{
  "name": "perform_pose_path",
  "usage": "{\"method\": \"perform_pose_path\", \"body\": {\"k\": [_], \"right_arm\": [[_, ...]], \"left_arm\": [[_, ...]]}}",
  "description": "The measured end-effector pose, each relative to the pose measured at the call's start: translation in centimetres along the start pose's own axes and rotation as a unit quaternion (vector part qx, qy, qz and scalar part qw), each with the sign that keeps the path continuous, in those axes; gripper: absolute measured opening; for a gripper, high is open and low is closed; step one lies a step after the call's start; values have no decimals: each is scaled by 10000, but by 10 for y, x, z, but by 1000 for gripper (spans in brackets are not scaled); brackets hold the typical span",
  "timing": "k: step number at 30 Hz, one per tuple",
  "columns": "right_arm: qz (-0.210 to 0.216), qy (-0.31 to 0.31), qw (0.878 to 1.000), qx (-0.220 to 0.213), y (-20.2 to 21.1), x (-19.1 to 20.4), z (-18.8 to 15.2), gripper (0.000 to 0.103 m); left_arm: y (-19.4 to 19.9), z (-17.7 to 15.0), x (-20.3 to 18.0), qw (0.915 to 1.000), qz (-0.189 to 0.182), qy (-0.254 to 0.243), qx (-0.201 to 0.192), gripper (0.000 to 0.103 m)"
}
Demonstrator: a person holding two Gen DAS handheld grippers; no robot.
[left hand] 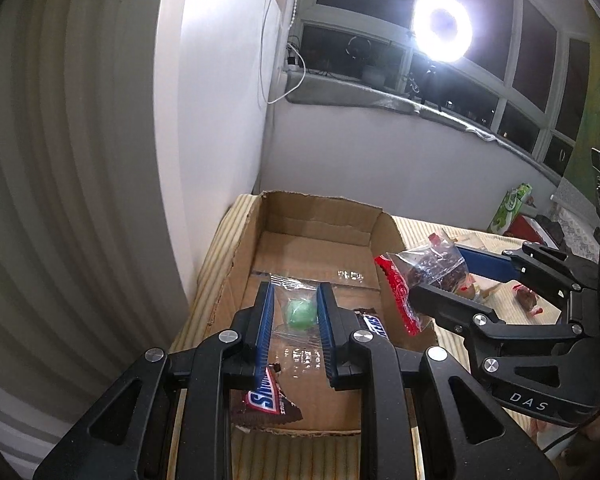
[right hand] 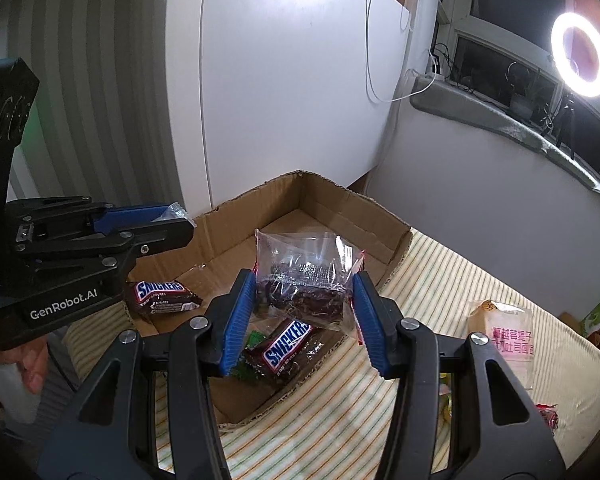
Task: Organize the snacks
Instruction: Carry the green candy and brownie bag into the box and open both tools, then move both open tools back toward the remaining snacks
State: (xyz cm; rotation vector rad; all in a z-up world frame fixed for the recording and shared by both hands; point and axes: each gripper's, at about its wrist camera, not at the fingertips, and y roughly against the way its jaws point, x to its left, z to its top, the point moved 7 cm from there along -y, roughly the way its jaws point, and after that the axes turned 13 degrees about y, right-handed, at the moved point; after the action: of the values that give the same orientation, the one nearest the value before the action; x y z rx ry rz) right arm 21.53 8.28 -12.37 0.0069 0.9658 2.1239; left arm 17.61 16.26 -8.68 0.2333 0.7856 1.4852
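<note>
A shallow cardboard box point(left hand: 324, 216) point(right hand: 340, 204) lies on a striped cloth. My left gripper point(left hand: 296, 312) is shut on a clear packet with a green candy point(left hand: 299, 313) and holds it above the box floor; it shows from the side in the right wrist view point(right hand: 168, 220). My right gripper point(right hand: 304, 300) is shut on a clear bag of dark dried fruit point(right hand: 306, 276), held over the box's right wall; the bag also shows in the left wrist view point(left hand: 432, 268). Two Snickers bars point(right hand: 160, 296) point(right hand: 286, 348) lie in the box, also visible in the left wrist view point(left hand: 266, 402) point(left hand: 374, 322).
A white wall panel point(right hand: 284, 80) stands right behind the box. On the cloth to the right lie a wrapped bread packet point(right hand: 504, 336), small red-wrapped snacks point(left hand: 526, 298) and a green box point(left hand: 510, 208). A ring light point(right hand: 580, 54) shines by the window.
</note>
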Motion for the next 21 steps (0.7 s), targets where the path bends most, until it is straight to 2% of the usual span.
{"method": "perform_pose_path", "body": {"k": [4, 6, 8, 9, 10, 21], "right_arm": [[82, 51, 10000, -18, -3, 3, 1, 53], [247, 139, 9996, 27, -10, 9, 0, 57], [221, 208, 9995, 64, -14, 13, -3, 60], [178, 210, 9996, 57, -14, 13, -4, 60], [141, 191, 9997, 41, -13, 12, -5, 60], [-1, 29, 10000, 33, 5, 1, -17, 60]], "left_arm": [[-6, 2, 4, 10000, 62, 34, 10, 20], [-6, 3, 6, 9999, 84, 74, 13, 21], [-7, 2, 7, 9999, 97, 122, 30, 34], [-6, 3, 8, 9998, 120, 155, -19, 45], [-5, 3, 9, 9997, 138, 171, -59, 47], [1, 0, 8, 9997, 121, 232, -19, 47]]}}
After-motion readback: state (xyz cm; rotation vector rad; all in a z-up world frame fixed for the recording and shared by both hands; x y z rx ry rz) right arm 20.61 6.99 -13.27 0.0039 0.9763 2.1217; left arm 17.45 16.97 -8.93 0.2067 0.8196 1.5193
